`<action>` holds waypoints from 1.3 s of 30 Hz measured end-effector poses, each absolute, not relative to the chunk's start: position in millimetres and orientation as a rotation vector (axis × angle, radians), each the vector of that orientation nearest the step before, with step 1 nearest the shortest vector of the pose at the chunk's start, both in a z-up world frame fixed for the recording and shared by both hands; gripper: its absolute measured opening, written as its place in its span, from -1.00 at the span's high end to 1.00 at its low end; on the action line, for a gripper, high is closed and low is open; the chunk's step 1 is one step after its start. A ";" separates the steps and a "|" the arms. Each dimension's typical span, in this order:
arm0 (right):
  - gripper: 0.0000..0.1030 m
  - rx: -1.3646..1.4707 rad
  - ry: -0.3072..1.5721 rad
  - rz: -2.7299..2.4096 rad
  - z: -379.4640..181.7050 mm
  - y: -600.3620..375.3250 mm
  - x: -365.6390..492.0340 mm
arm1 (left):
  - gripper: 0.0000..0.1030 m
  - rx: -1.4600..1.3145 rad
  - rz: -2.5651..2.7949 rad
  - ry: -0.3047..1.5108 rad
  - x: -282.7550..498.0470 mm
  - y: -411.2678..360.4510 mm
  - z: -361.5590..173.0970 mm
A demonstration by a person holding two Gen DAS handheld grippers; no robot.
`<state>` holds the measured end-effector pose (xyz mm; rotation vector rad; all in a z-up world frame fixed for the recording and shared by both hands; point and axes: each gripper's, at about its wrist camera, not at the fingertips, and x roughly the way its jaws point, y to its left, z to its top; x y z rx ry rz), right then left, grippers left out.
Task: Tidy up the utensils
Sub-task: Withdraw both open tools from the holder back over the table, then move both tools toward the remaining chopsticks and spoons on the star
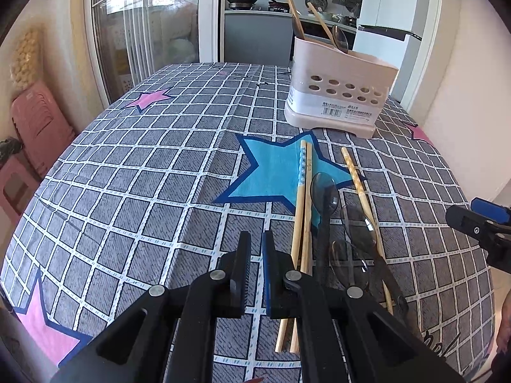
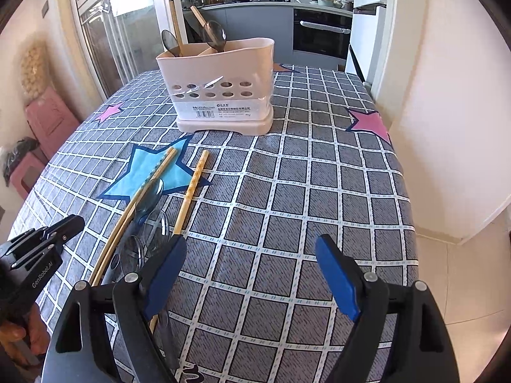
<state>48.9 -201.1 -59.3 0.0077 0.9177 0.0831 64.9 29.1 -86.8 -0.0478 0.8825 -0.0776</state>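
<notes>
A beige utensil holder [image 1: 341,89] [image 2: 220,86] stands at the far side of the checked tablecloth, with chopsticks [image 1: 293,12] and dark spoons [image 1: 340,40] upright in it. Nearer lie a pair of wooden chopsticks [image 1: 303,207] [image 2: 150,178], a single chopstick [image 1: 357,185] [image 2: 191,191] and three smoky clear spoons [image 1: 324,191] [image 2: 156,229], partly overlapping. My left gripper [image 1: 255,242] is shut on nothing, just left of the pair. My right gripper [image 2: 250,242] is open and empty over bare cloth, its left finger above the spoon handles.
The table's right edge [image 2: 412,210] drops to a tiled floor beside a white wall. Pink stools [image 1: 38,127] stand by the glass door on the left. A kitchen counter [image 2: 255,6] lies beyond the table. A hand [image 2: 19,335] holds the left gripper.
</notes>
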 end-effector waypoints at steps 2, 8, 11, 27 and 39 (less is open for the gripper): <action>-0.65 0.006 0.916 0.080 -59.4 -200.3 47.6 | 0.29 -0.047 -0.074 0.887 63.8 29.4 -88.1; -0.65 0.006 0.920 0.075 -60.2 -201.0 46.1 | -1.00 -0.026 -0.024 0.873 59.2 33.4 -85.1; -0.65 0.014 0.926 0.069 -61.5 -204.4 46.8 | -1.00 -0.022 -0.023 0.875 60.0 34.7 -82.9; -0.69 0.082 0.917 0.118 -66.0 -205.3 45.4 | -1.00 0.002 -0.011 0.873 58.4 32.0 -83.8; -0.69 -0.033 1.003 0.098 -77.5 -187.5 50.5 | -1.00 0.004 -0.003 0.878 59.0 38.3 -86.6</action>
